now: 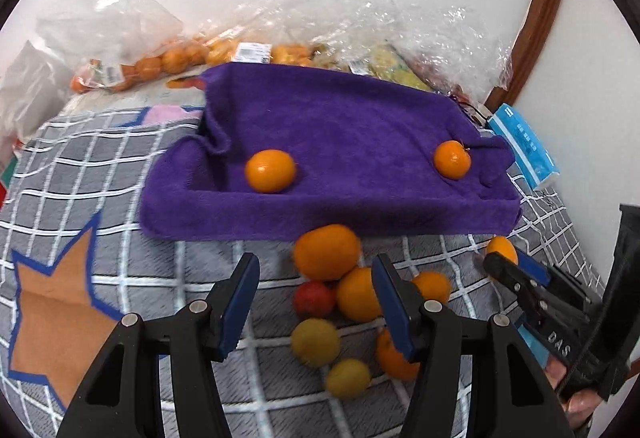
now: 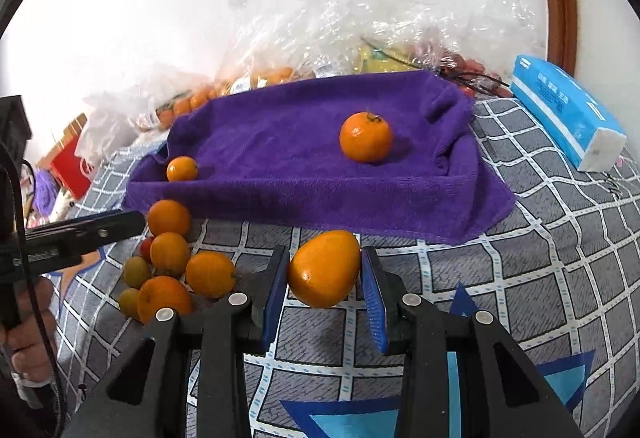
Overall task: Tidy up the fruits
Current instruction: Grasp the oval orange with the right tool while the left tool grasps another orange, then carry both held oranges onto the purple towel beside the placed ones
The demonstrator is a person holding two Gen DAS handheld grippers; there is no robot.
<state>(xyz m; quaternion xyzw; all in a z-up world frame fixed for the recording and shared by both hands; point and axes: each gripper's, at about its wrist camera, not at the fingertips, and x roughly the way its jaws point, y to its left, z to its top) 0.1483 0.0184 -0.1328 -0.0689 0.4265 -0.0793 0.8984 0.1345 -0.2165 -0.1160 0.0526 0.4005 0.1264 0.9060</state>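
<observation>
My right gripper point(image 2: 325, 280) clamps an orange point(image 2: 324, 269) just near of the purple towel tray point(image 2: 320, 194) (two already inside); next, carry it over the rim. Left gripper point(image 1: 316, 292) gapes empty above the pile point(image 1: 340, 302).

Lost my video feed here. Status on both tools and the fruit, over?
Right tool straddling an orange, contact unclear. Left tool open, empty, over the loose fruit pile. Two oranges on the purple towel. Nothing blocking.

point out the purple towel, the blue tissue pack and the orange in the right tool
purple towel point(image 2: 288, 142), right wrist view, bare middle.
blue tissue pack point(image 2: 560, 110), right wrist view, top face.
orange point(image 2: 324, 270), right wrist view, front skin.
</observation>
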